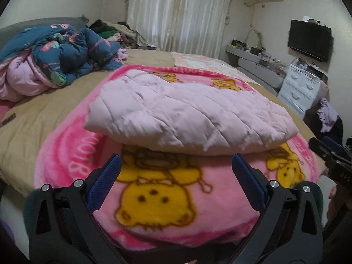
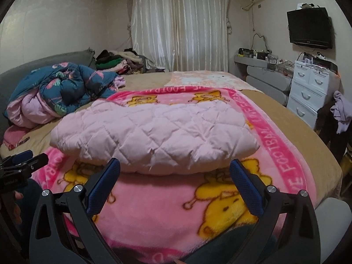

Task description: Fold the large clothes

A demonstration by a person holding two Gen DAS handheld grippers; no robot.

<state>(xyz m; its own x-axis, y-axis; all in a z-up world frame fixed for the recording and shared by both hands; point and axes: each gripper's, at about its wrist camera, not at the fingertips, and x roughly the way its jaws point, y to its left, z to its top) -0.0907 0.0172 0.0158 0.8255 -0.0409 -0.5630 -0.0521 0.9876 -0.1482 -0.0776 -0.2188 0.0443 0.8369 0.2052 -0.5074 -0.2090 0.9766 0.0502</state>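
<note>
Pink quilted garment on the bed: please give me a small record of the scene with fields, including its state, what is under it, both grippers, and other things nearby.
garment: pink quilted garment, folded into a compact bundle
lies on: pink cartoon blanket, spread over the bed
left gripper: open, empty, just short of the garment's near edge
right gripper: open, empty, also near that edge
nearby: crumpled blue floral quilt at far left; clothes pile behind it
room: curtain, white drawers, wall TV
</note>
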